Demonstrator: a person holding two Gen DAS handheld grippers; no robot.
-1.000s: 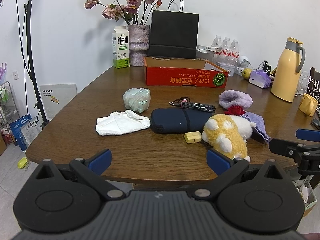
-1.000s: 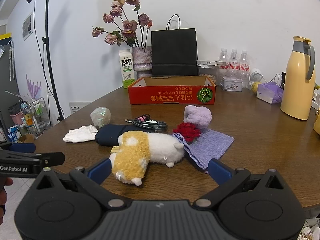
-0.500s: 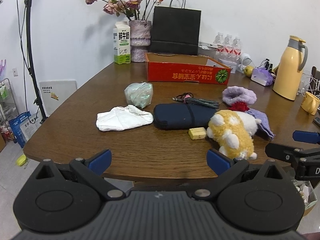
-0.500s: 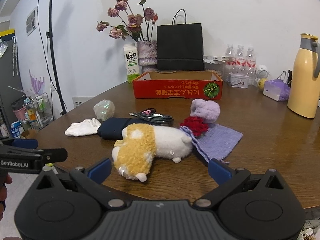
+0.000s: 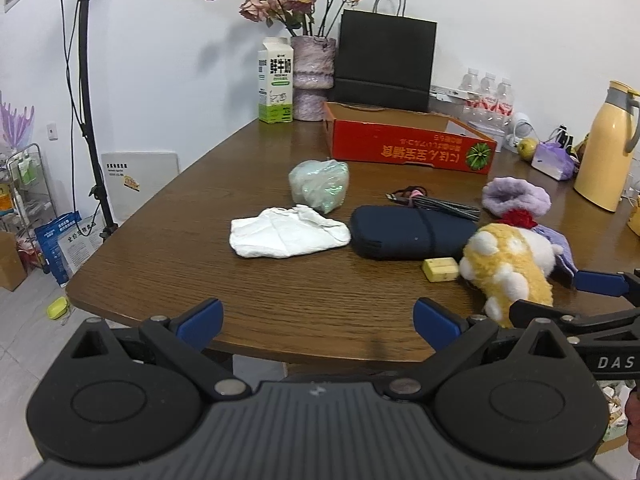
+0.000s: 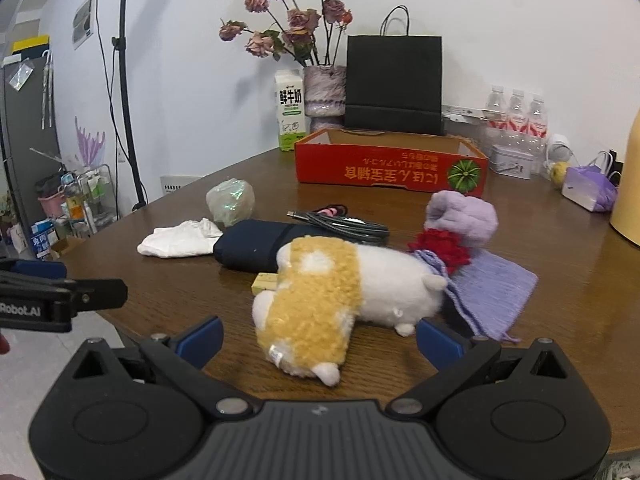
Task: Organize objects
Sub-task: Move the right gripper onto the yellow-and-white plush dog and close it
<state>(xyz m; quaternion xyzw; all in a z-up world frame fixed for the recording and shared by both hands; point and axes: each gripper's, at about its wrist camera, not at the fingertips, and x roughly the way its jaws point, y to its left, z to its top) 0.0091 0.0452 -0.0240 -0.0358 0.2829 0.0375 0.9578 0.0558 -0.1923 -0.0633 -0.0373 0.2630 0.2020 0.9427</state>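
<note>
A brown wooden table (image 5: 280, 300) is seen in both views, and the things to be organized are spread on it. At the back a black paper bag (image 6: 394, 84) is placed, and in front of it a red cardboard tray (image 6: 390, 170) with yellow characters printed upside down and a green melon picture. The navy pouch (image 5: 404, 232) is laid in the middle, with the white cloth (image 5: 286, 232) just beside it and the yellow and white plush toy (image 6: 332, 292) near the front edge. A lilac knitted cloth (image 6: 492, 292) and a red tuft (image 6: 440, 246) are touching the toy. A milk carton (image 6: 290, 110) with dark Chinese characters is standing by the vase. A small yellow block (image 5: 440, 269) is lying between pouch and toy.

The left gripper (image 5: 318, 318) is held before the table edge, its fingers wide apart and empty. The right gripper (image 6: 320, 334) is also spread wide, with the toy between its fingers (image 6: 438, 342). On the left gripper's side "Robot.AI" can be read in the right view.

Compared with one second ago, the toy is seen larger and closer in the right view, and the right gripper has been brought nearer to it.
</note>
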